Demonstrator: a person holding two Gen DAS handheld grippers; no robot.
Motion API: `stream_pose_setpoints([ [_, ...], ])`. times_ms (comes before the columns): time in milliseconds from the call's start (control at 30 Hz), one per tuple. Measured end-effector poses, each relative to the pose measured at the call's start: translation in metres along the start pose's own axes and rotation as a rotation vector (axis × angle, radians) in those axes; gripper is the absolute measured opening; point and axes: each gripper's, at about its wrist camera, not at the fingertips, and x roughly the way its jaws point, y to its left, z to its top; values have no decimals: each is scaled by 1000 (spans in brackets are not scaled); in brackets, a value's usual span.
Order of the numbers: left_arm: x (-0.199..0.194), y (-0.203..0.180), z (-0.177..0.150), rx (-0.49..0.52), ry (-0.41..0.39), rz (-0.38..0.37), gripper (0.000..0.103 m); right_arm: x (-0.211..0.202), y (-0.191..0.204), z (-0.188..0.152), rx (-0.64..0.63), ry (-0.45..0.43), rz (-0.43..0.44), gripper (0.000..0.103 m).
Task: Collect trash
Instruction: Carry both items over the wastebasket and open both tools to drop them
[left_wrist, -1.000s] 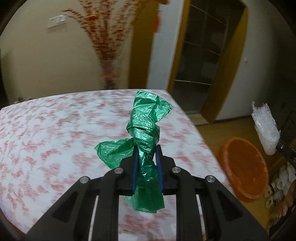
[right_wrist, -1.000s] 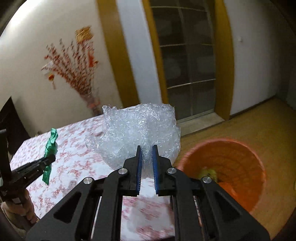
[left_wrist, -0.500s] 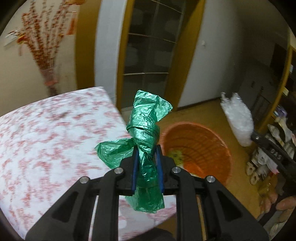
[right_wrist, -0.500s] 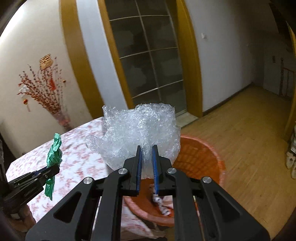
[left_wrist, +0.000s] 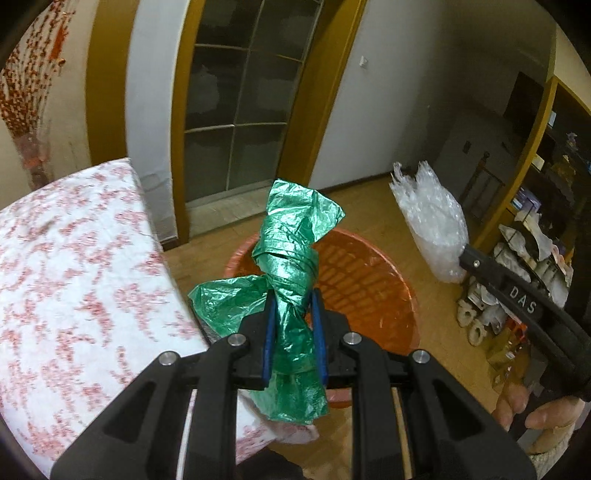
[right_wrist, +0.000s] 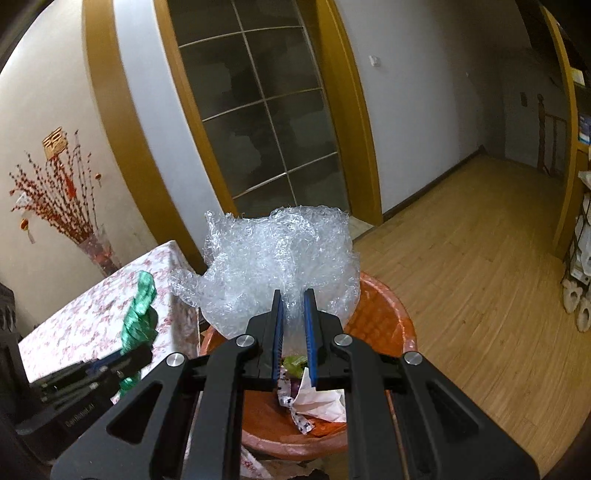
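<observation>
My left gripper (left_wrist: 293, 299) is shut on a twisted green plastic bag (left_wrist: 291, 251), held at the table's corner with the orange bin (left_wrist: 365, 284) behind it. My right gripper (right_wrist: 294, 302) is shut on a wad of clear bubble wrap (right_wrist: 277, 258), which hangs over the orange bin (right_wrist: 384, 314). The bin holds crumpled paper and wrappers (right_wrist: 314, 398). From the left wrist view the bubble wrap (left_wrist: 432, 225) shows at the right, in the right gripper (left_wrist: 463, 258). The right wrist view has the green bag (right_wrist: 138, 314) and left gripper (right_wrist: 142, 354) at its left.
A table with a red-flowered white cloth (left_wrist: 74, 277) stands to the left of the bin. A glass door with a yellow-brown frame (right_wrist: 258, 110) is behind. Wood floor (right_wrist: 480, 258) stretches right. A shelf with shoes (left_wrist: 517, 288) stands at the far right; a vase of red branches (right_wrist: 62, 206) stands by the wall.
Both grippers have swung right, off the table toward the orange bin, each keeping its hold. The bin now lies just beyond both held items.
</observation>
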Motion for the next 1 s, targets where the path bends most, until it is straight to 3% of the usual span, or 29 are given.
stream_pose_setpoints([
  [233, 31, -4, 4, -4, 42, -22, 23, 18, -15, 3, 54, 31, 16, 13],
  [467, 59, 4, 3, -21, 85, 2, 41, 29, -28, 1, 101, 60, 36, 33],
  [567, 60, 13, 0, -23, 89, 37, 44, 23, -28, -1, 89, 48, 18, 47],
  [633, 54, 20, -2, -33, 83, 56, 47, 16, -27, -3, 75, 30, -1, 68],
  [733, 33, 28, -8, -24, 33, 102, 59, 1, -21, -6, 31, -8, -16, 88],
  [833, 5, 28, -18, -8, -35, 153, 74, -20, -10, -13, -25, -48, -15, 96],
  [1000, -55, 29, -42, 18, -156, 221, 94, -53, 17, -30, -133, -55, 26, 99],
])
